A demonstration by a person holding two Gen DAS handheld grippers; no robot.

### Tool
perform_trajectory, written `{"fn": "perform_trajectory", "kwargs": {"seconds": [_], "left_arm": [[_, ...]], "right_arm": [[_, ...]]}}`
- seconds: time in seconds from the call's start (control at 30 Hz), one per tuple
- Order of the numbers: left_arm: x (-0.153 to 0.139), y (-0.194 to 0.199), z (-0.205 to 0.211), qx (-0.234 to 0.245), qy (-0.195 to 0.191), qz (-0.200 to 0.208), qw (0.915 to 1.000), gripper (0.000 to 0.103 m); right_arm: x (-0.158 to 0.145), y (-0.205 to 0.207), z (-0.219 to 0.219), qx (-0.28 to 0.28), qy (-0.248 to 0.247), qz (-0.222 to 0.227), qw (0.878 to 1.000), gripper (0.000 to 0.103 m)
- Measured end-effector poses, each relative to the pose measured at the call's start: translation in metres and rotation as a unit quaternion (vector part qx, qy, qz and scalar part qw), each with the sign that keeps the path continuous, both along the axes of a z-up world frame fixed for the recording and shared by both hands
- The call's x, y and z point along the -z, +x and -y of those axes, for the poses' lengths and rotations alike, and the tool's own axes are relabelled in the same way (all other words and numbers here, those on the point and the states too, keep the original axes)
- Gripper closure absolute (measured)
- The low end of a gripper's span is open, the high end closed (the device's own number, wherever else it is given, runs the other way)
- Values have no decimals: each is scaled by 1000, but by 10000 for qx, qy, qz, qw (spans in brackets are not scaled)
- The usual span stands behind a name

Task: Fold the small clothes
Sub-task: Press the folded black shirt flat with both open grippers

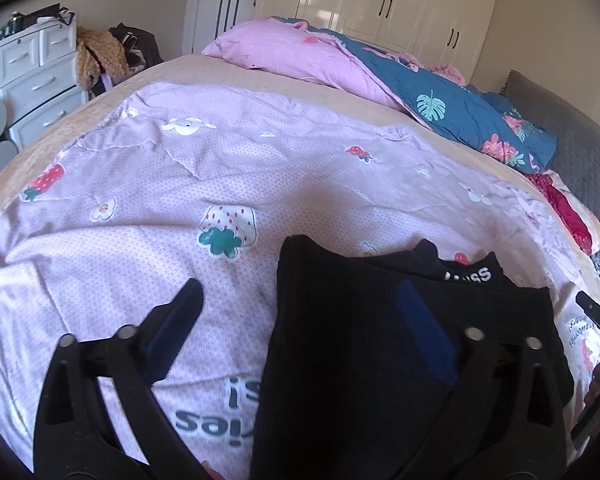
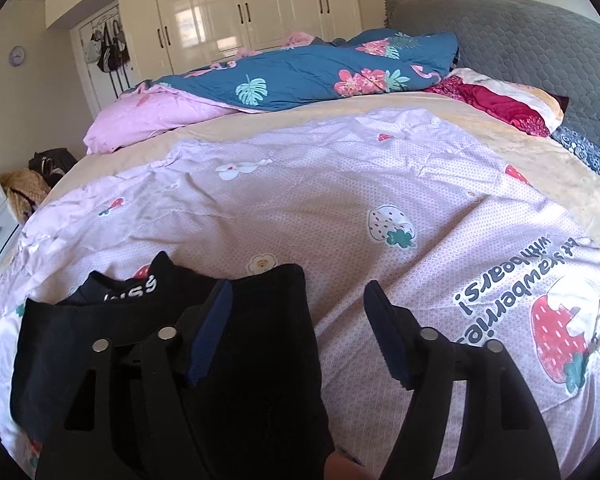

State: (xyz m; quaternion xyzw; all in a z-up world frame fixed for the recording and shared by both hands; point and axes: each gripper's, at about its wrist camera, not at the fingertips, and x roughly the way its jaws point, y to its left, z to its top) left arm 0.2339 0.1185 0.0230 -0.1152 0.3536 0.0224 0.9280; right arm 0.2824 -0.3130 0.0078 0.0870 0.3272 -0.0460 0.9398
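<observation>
- Black gripper fingers fill the foreground of both wrist views, each with blue pads.
- Left gripper (image 1: pixel 300 328): jaws spread wide, nothing between them. Its left finger is over bare sheet; its right finger (image 1: pixel 426 330) lies over the black garment (image 1: pixel 340 360). Whether that pad touches the cloth cannot be told.
- Right gripper (image 2: pixel 298 332): jaws also apart, holding nothing. One finger (image 2: pixel 210 332) is over the garment, the other over bare sheet.
- Garment position: on the lilac strawberry-print sheet (image 1: pixel 180 184), at the near edge of the bed, between the two grippers. White lettering shows on a band at its far end (image 1: pixel 470 274).
- Progress (judgement): garment appears already doubled over. A raised upper layer sits on a wider lower layer, edges roughly squared. Likely one fold done; any further fold or final tidy-up still open. Only this one small garment is visible, and no finished stack.
- Left view only: white drawer unit (image 1: pixel 32 72) at the far left, and the edge of a dark object at the right border, probably the other gripper.
- Right view only: grey quilted headboard (image 2: pixel 520 48), wall clock (image 2: pixel 17 56), and the full "strawberries with bears" print (image 2: pixel 512 280) on the sheet.
- Both views: blue floral duvet (image 2: pixel 300 72) bunched at the far side, well apart from the garment.
</observation>
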Motion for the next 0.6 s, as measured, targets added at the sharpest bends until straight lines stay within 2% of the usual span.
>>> {"fn": "perform_trajectory", "kwargs": {"seconds": [0.1,0.37,0.6], "left_arm": [[-6,-6,5,81,-53,17,10000,10],[-24,-28,26,394,105,160,9990,9],[-18,-48,50,679,338,65,9971,9]], "right_arm": [[-5,-4,-5,-107,-48,-10,9999,31],[-16,-21,-13,-304,-42,-46,9995,31],[-12,-45,-34,-622,-249,-72,9977,30]]}}
